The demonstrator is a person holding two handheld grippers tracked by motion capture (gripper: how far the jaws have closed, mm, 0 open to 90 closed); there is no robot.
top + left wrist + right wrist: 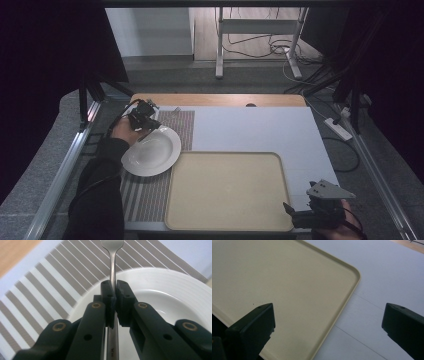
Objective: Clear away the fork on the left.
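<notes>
My left gripper point(115, 293) is shut on the handle of a metal fork point(112, 267), which runs straight up between its jaws with the tines pointing away. Under it lies a white plate point(175, 287) on a striped placemat point(50, 282). From above, the left gripper point(145, 119) hangs over the far left rim of the plate point(152, 152). My right gripper point(328, 322) stands open and empty above the near right corner of a beige tray point(287, 282). The high view has the right gripper point(292, 212) at the tray's point(227, 192) front right corner.
A white sheet point(260, 127) covers the table behind and to the right of the tray. The striped placemat point(147, 195) runs along the left side. A wooden table edge point(220, 99) lies at the back. Metal rails point(60, 175) flank the table.
</notes>
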